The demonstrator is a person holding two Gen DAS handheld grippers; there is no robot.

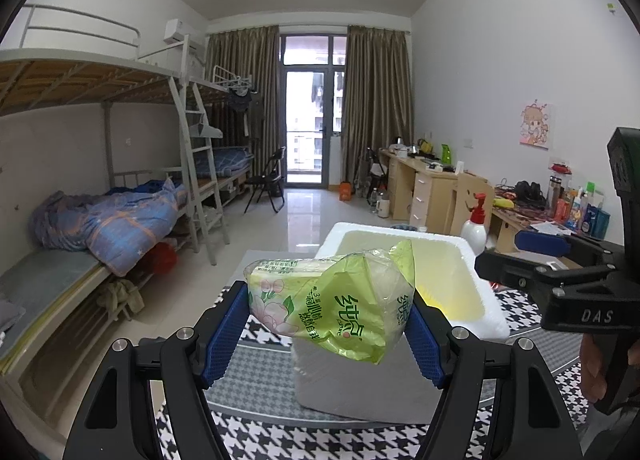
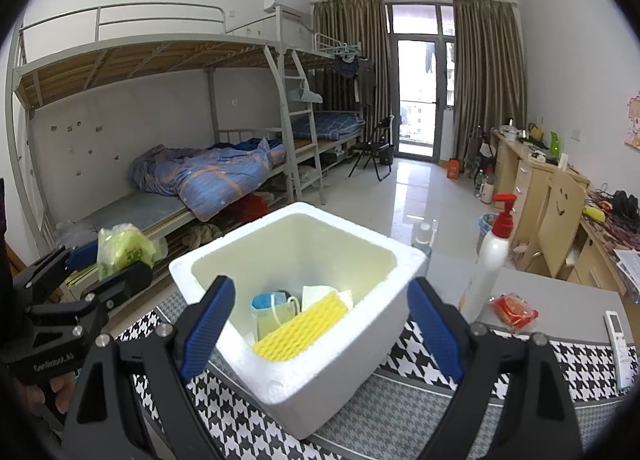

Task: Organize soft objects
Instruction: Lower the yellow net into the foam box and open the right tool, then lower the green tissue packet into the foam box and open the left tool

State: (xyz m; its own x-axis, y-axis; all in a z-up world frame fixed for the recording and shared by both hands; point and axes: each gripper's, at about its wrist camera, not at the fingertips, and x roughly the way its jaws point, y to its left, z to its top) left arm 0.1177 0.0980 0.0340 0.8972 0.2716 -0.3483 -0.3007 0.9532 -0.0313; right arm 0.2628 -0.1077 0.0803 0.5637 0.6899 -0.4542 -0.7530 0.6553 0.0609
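The bench (image 2: 420, 392), covered in a black-and-white houndstooth cloth, carried a white foam box (image 2: 320, 372) near its middle, one corner turned toward the right wrist view; inside the box lay a yellow foam net sleeve (image 2: 300, 330), a pale cloth (image 2: 320, 294) behind it and a blue-topped pouch (image 2: 268, 310) beside it; a white pump bottle (image 2: 490, 260) with a red head stood upright just beside the box's right side, near the far edge; a red packet (image 2: 514, 312) lay flat toward the right edge, and a white remote (image 2: 620, 348) lay at the right edge beyond it; the left tool (image 1: 326, 324) pinched a green tissue pack (image 1: 332, 300) between its blue pads, holding it in the air before the box's near side; the right tool (image 2: 320, 324) hung over the near part of the box with its jaws spread wide and nothing between them
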